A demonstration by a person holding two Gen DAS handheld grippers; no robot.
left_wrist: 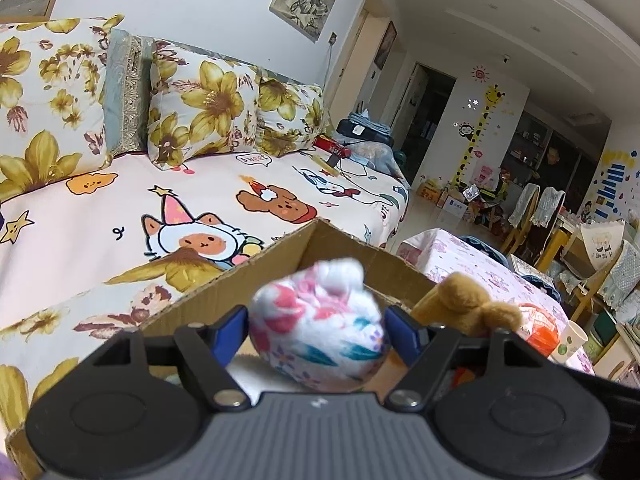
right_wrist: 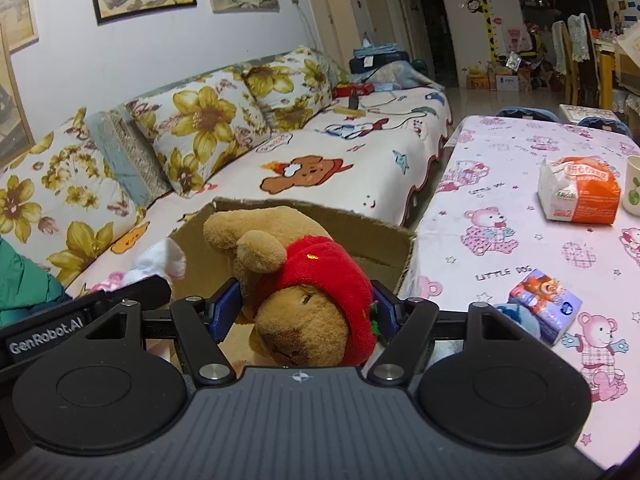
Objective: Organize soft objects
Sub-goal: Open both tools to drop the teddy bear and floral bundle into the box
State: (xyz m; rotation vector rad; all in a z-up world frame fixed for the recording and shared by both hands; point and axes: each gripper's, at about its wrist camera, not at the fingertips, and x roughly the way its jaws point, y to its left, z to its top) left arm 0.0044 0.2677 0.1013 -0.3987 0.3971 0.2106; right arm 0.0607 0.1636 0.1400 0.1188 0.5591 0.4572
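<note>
Cardboard box [left_wrist: 280, 264] sits open between the sofa [left_wrist: 120, 216] and the bench [right_wrist: 520, 208], and both of my claws hang over its mouth with their loads. My left claw [left_wrist: 318, 330] grips a white floral plush [left_wrist: 320, 328]; its blue pads [left_wrist: 234, 326] press on both sides of the toy, which hangs above the box interior. My right claw [right_wrist: 306, 308] grips a brown teddy bear [right_wrist: 296, 280] in a red top, pads bearing on the red fabric, the bear's head turned toward the camera and its body lying over the box opening. From the left wrist view, part of the bear shows just right of the floral plush. From the right wrist view, white fabric of the plush shows at the box's left wall. On the bench's pink cloth lie an orange and white tissue pack [right_wrist: 578, 192], a paper cup [right_wrist: 632, 190] and a small blue packet [right_wrist: 546, 300], all well apart from the box.
</note>
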